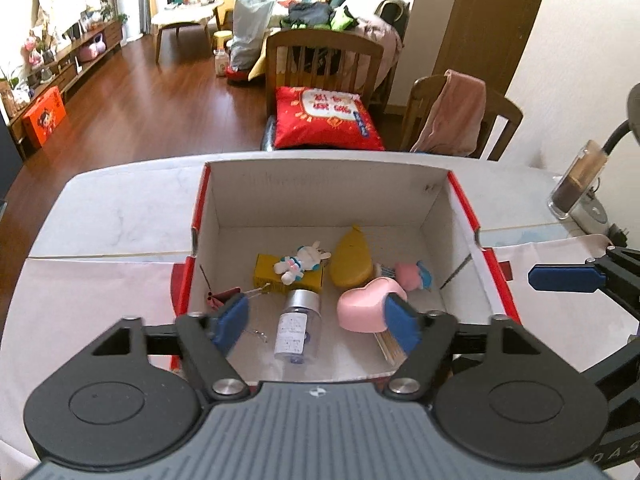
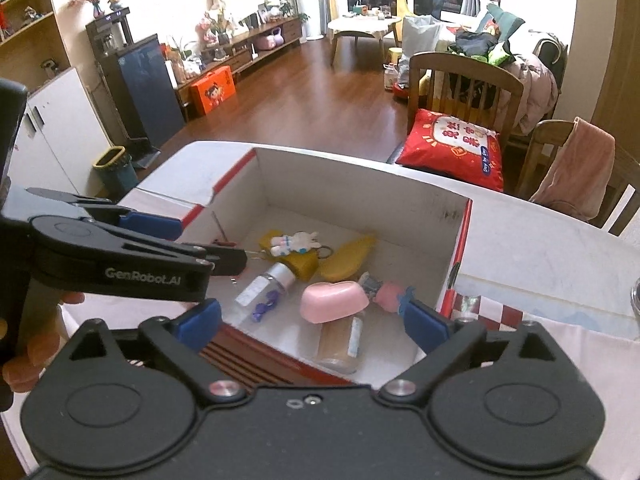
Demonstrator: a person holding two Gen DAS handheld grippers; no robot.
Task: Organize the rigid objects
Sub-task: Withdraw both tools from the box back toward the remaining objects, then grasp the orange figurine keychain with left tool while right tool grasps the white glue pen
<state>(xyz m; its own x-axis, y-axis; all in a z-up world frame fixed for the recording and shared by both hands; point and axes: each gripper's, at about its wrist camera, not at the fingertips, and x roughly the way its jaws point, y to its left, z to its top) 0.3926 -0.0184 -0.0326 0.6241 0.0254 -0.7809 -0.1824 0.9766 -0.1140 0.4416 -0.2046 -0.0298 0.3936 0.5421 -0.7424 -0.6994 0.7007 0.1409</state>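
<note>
While the left wrist camera looks down into an open white box (image 1: 240, 208) with red outer edges on a pale table (image 1: 120, 200), the left gripper (image 1: 316, 320) hangs above the box's near end with its blue pads spread apart and nothing pressed between them. Below the gap lies a small clear bottle (image 1: 296, 326) with a silver cap, flat on the box floor. Just right of it sits a pink heart-shaped case (image 1: 366, 304), partly hidden by the right-hand pad. Farther back are a yellow block (image 1: 268, 276) with a small white rabbit figure (image 1: 300, 262) lying on it, a yellow teardrop-shaped case (image 1: 354, 258) and a pink and blue toy (image 1: 412, 274). At the right edge of this view one blue pad of the right gripper (image 1: 566, 278) shows outside the box.

From the right wrist camera, the right gripper (image 2: 312, 320) has its pads set very wide, with nothing clamped. Between them show the heart-shaped case (image 2: 334, 300) and, nearer, a clear jar (image 2: 340, 344) lying on its side. The bottle (image 2: 264, 284) lies to the left, with a small purple piece (image 2: 266, 304) by it. The left gripper (image 2: 180, 240) reaches in from the left over the box's left wall (image 2: 232, 184), its jaws apart and empty, a person's fingers (image 2: 24, 360) around its handle.
</note>
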